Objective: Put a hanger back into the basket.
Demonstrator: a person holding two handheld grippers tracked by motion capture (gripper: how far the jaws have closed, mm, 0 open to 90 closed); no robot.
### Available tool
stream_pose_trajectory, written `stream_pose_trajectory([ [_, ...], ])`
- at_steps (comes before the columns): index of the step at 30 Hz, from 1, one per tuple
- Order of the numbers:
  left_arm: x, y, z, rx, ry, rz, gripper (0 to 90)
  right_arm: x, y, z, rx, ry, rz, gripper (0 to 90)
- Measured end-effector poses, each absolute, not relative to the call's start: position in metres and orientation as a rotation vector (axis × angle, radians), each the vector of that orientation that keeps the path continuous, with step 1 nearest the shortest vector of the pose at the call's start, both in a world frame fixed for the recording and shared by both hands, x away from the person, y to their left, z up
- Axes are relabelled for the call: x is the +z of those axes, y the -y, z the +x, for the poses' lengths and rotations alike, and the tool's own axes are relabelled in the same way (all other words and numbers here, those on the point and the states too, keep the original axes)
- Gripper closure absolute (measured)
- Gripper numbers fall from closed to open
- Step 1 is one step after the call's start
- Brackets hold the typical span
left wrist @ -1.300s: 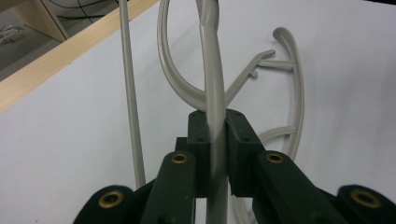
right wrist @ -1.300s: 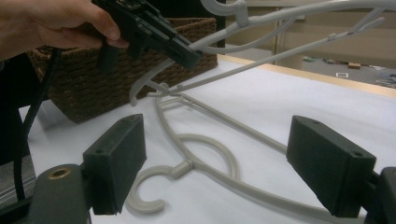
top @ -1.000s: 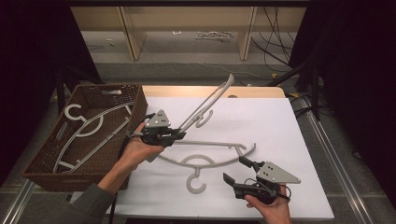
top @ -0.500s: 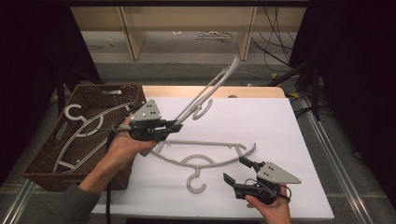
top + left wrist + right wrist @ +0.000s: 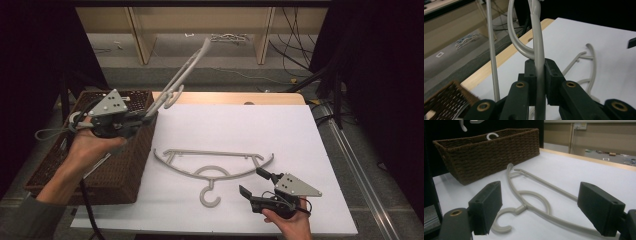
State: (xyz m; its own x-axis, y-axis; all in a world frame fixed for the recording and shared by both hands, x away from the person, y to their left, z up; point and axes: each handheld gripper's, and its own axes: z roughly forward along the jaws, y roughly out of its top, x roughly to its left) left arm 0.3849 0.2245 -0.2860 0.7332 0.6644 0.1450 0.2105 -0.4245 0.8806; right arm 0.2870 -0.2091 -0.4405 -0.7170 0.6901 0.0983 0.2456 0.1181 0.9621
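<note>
A person's left gripper (image 5: 142, 116) clamps a grey plastic hanger (image 5: 181, 80) by one end above the near corner of a brown wicker basket (image 5: 120, 170), its fingers (image 5: 552, 75) closed tight on the hanger's thin arm. The hanger slants up and away from the gripper, its far end pale and blurred against the shelving behind the surface; in the left gripper view its upper part is cut off by the top edge. A second hanger (image 5: 212, 167) lies flat on the white surface (image 5: 280, 135), hook toward the person, between the basket and the right gripper (image 5: 254, 182). The right gripper rests low near the front edge, just beside that hanger, fingers (image 5: 486, 206) spread wide with nothing between them; in the right gripper view, the hanger's hook and ring lie in the gap ahead. More hangers sit in the basket, largely hidden behind the left hand (image 5: 87, 145) and hard to count. The left forearm and its sleeve run out of the picture at the bottom.
</note>
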Motion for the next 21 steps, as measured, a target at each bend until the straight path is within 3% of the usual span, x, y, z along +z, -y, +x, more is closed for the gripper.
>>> stream_pose_trajectory([
  [21,-0.339,-0.322,0.393,0.680,-0.898,2.044,81.6,-0.441,0.208,0.288,1.605,-2.048,0.912,20.9],
])
